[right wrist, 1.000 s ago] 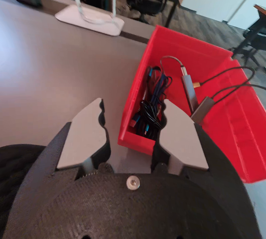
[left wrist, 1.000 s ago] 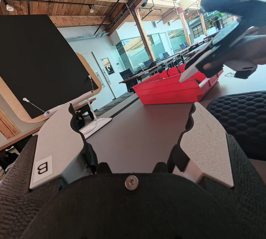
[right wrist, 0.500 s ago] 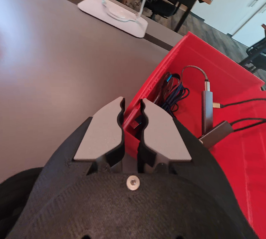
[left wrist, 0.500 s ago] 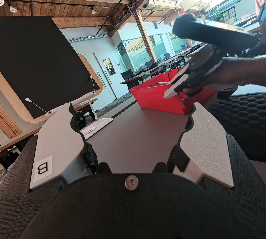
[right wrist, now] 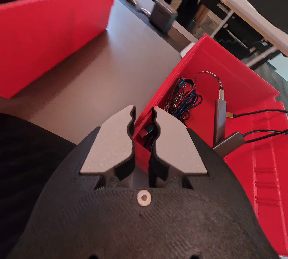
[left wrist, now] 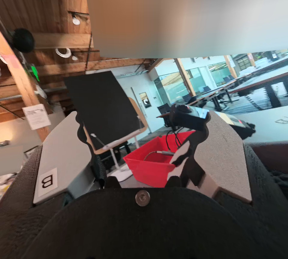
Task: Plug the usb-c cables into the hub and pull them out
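Here right gripper (right wrist: 144,109) pinches red bin (right wrist: 207,45) wall; left gripper (left wrist: 142,128) spread wide, raised.

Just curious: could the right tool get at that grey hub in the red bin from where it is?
Probably yes. The hub lies uncovered in the open-topped red bin, just beyond the right tool, whose nearly shut jaws would need opening.

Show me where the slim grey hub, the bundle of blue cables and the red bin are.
slim grey hub (right wrist: 220,118), right wrist view, middle of its body.
bundle of blue cables (right wrist: 185,100), right wrist view, centre of the coil.
red bin (right wrist: 162,95), right wrist view, near wall rim.
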`<state>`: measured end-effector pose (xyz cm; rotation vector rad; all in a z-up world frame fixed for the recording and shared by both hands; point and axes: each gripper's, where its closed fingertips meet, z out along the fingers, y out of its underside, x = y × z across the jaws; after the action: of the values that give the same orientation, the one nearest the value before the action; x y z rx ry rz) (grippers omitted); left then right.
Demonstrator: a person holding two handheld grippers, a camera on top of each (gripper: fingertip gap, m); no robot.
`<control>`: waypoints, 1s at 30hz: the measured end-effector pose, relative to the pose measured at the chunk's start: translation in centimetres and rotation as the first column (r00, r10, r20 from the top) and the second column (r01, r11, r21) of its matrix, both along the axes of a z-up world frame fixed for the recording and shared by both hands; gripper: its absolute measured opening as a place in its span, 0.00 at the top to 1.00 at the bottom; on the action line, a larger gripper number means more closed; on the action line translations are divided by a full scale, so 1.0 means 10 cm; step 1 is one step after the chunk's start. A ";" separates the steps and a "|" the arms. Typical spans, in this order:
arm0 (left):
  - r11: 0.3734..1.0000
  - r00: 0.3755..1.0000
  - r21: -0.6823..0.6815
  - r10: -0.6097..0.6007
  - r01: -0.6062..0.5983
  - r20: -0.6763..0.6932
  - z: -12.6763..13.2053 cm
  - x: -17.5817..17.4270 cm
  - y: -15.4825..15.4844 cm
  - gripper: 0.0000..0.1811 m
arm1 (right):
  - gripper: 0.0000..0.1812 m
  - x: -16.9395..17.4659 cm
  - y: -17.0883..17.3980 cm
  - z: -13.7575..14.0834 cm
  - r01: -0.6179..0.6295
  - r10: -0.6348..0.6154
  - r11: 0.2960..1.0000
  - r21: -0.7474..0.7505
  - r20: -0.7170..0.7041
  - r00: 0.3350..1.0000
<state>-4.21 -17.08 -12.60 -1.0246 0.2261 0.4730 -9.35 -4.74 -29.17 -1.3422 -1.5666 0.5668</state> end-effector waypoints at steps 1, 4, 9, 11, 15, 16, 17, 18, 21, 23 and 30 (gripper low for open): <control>0.999 0.999 0.013 0.039 -0.039 -0.010 0.07 -0.07 -0.14 0.23 | 0.90 -0.08 -0.11 0.00 -0.031 0.031 1.000 -0.003 0.000 1.000; 0.981 0.981 0.011 0.194 -0.194 -0.021 0.19 -0.37 -0.54 0.24 | 0.89 -0.31 -0.41 0.01 -0.141 0.141 0.990 -0.018 -0.002 0.990; 0.868 0.871 -0.075 0.492 -0.492 -0.017 0.11 -0.98 -1.21 0.28 | 0.88 -0.54 -0.69 0.08 -0.278 0.276 0.960 -0.029 -0.059 0.959; 0.815 0.823 -0.135 0.568 -0.563 0.000 -0.01 -1.20 -1.43 0.28 | 0.85 -0.52 -0.70 0.37 -0.293 0.295 0.955 0.046 -0.263 0.919; 0.792 0.793 -0.292 0.591 -0.536 0.149 -0.43 -1.53 -1.68 0.29 | 0.74 -0.13 -0.89 1.02 -0.337 0.281 0.941 0.035 -0.637 0.718; 0.799 0.790 -0.334 0.579 -0.501 0.201 -0.56 -1.58 -1.70 0.29 | 0.70 -0.02 -1.01 1.08 -0.396 0.266 0.917 -0.042 -0.676 0.687; 0.800 0.781 -0.374 0.574 -0.470 0.246 -0.70 -1.64 -1.72 0.29 | 0.65 0.05 -1.13 1.09 -0.447 0.246 0.887 -0.117 -0.700 0.671; 0.789 0.763 -0.417 0.583 -0.451 0.278 -0.83 -1.70 -1.74 0.29 | 0.62 0.10 -1.24 1.07 -0.477 0.223 0.860 -0.182 -0.707 0.672; 0.711 0.688 -0.550 0.659 -0.439 0.304 -1.25 -1.90 -1.80 0.31 | 0.60 0.01 -1.49 0.74 -0.469 0.225 0.838 -0.281 -0.604 0.764; 0.656 0.639 -0.626 0.705 -0.422 0.307 -1.48 -1.99 -1.84 0.34 | 0.65 -0.14 -1.55 0.43 -0.405 0.224 0.861 -0.306 -0.486 0.844; 0.680 0.610 -0.659 0.681 -0.321 0.405 -1.72 -2.06 -1.80 0.64 | 0.72 -0.46 -1.53 -0.05 -0.245 0.201 0.877 -0.412 -0.149 0.968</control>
<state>-24.78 -35.10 -29.78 -1.7666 -0.6307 0.5853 -13.99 -20.01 -29.72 -1.4293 -1.5788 1.1625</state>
